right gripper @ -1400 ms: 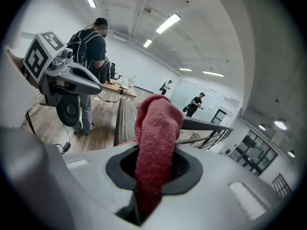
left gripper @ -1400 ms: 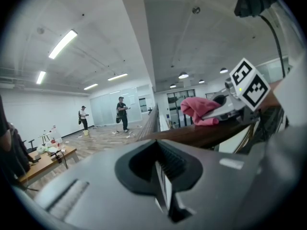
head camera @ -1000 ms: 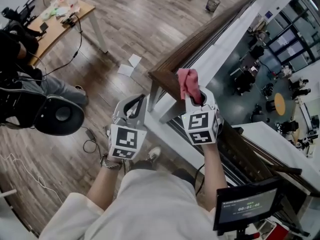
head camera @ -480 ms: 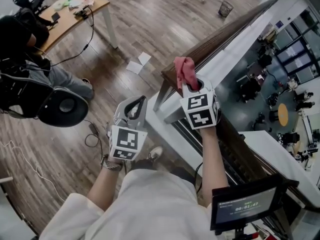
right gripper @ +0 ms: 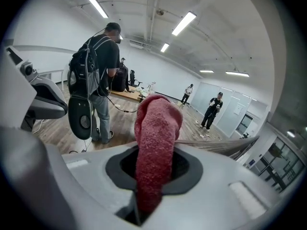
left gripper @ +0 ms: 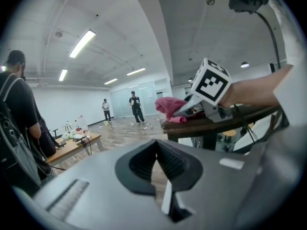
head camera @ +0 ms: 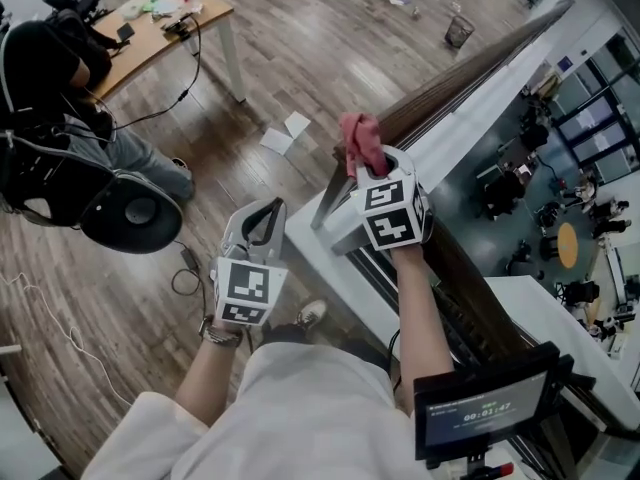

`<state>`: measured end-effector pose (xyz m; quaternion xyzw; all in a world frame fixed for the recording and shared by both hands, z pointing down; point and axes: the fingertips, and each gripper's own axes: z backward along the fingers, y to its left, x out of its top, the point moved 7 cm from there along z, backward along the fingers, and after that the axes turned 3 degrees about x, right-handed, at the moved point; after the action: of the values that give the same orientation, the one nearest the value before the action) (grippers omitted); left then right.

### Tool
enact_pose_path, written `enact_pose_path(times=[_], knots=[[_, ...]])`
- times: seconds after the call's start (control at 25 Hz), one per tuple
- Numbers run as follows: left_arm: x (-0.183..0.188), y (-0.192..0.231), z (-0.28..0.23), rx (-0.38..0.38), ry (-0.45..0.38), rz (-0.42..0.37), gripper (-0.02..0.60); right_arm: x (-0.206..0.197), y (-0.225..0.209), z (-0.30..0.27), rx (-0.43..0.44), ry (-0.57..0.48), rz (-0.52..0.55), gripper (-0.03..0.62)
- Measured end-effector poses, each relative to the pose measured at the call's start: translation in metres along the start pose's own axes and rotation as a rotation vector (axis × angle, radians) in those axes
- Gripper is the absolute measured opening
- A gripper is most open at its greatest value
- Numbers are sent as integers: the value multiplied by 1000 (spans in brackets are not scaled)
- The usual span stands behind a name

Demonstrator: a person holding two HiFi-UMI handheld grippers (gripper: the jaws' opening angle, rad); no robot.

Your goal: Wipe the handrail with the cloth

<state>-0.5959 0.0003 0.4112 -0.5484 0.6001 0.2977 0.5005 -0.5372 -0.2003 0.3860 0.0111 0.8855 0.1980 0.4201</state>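
Note:
A dark wooden handrail (head camera: 470, 63) runs from the lower right toward the top right in the head view. My right gripper (head camera: 374, 166) rests over its near end, shut on a bunched pink-red cloth (head camera: 360, 140) that lies against the rail top. In the right gripper view the cloth (right gripper: 154, 138) stands up between the jaws, with the handrail (right gripper: 218, 145) stretching ahead. My left gripper (head camera: 268, 218) hangs left of the rail over the floor, shut and empty. The left gripper view shows its jaws (left gripper: 157, 150) closed, and the cloth (left gripper: 170, 108) on the handrail (left gripper: 211, 124).
A white ledge (head camera: 450, 133) runs beside the rail, with a drop to a lower floor (head camera: 560, 168) beyond. A person with a backpack (head camera: 45, 73), a round black device (head camera: 130, 213), a wooden table (head camera: 170, 23), papers on the floor (head camera: 285, 133) and a timer screen (head camera: 480, 408) surround me.
My right gripper and the cloth have slid forward along the handrail, away from me. The left gripper has stayed shut in about the same place.

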Motion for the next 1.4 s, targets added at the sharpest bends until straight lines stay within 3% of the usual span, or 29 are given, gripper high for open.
enact_pose_path(times=[0.16,0.32,0.56,0.84,1.12,1.4], knots=[[-3,9,11,43,8,16,8,9,22,6,45,-9,48,66],[-10,15,19,78,21,34,8,11,49,10,106,-38,-11,66],[-14,19,29,107,40,49,8,-16,69,-7,242,-79,-361,66],[-16,17,30,109,51,45,8,-48,62,-26,282,-109,-708,66],[-19,10,24,81,53,34,8,-52,53,-23,272,-194,-840,66],[-19,4,17,61,47,19,8,-60,51,-14,259,-286,-1093,66]])
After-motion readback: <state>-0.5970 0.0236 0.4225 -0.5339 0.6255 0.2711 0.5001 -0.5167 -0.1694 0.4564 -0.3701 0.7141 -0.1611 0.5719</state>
